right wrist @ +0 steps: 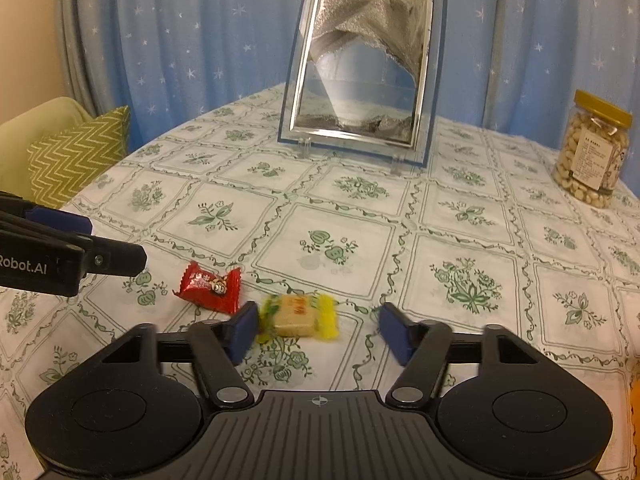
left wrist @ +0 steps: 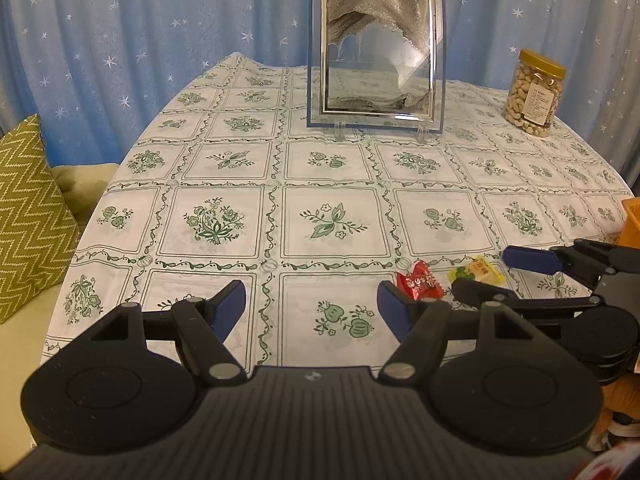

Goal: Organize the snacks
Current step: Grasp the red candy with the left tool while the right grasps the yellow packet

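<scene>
A red wrapped candy (right wrist: 210, 288) and a yellow wrapped snack (right wrist: 298, 316) lie side by side on the floral tablecloth (right wrist: 360, 240) near its front edge. My right gripper (right wrist: 314, 330) is open and empty, low over the cloth, with the yellow snack just ahead between its fingertips, nearer the left one. My left gripper (left wrist: 312, 306) is open and empty, left of the sweets; the red candy (left wrist: 418, 282) lies just beyond its right fingertip and the yellow snack (left wrist: 476, 271) further right. The right gripper shows there (left wrist: 492, 276), the left gripper (right wrist: 116, 244) in the right wrist view.
A framed sand picture (left wrist: 376, 52) stands upright at the back middle. A jar of nuts (left wrist: 534, 94) with a gold lid stands at the back right. An orange container (left wrist: 632, 220) sits at the right edge. A green zigzag cushion (left wrist: 24, 220) lies on a sofa to the left.
</scene>
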Available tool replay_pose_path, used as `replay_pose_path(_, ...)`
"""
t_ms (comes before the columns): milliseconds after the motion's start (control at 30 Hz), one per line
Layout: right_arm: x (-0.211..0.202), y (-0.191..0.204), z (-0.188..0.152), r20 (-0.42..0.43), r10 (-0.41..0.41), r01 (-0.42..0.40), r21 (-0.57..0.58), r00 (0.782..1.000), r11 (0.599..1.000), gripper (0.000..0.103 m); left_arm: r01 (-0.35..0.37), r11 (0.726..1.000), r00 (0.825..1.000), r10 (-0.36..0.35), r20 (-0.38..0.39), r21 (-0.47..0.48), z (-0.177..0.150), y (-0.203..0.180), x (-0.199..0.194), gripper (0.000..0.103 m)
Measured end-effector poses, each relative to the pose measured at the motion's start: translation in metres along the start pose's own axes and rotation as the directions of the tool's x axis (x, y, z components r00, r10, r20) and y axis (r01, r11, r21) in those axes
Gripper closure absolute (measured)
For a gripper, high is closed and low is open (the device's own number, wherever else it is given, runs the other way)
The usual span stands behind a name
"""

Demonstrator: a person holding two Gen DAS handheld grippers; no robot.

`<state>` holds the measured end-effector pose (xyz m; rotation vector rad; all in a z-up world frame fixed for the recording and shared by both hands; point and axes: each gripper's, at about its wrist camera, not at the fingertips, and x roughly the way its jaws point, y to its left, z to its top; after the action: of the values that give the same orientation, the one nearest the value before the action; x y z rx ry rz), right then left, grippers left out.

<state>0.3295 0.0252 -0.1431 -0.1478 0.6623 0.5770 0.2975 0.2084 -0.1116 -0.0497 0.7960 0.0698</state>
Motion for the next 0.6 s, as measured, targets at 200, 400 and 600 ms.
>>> replay_pose_path(200, -0.001, 0.007, 0.002, -0.004, 0.012, -0.013, -0.027, 1.0, 1.0, 0.073, 0.023, 0.999, 1.0, -0.024, 0.004, 0.027, -0.002, -0.006, 0.002, 0.033)
replay_pose_path(400, -0.007, -0.006, 0.002, -0.03, -0.039, 0.04, 0.021, 0.999, 0.999, 0.076, 0.045, 0.997, 0.999, -0.046, 0.014, 0.059, -0.002, -0.015, 0.003, 0.033)
replay_pose_path(600, -0.02, -0.026, -0.004, -0.05, -0.1, 0.103, 0.071, 0.994, 0.992, 0.076, 0.065, 0.992, 0.997, -0.068, 0.031, 0.105, -0.001, -0.026, 0.009, 0.033)
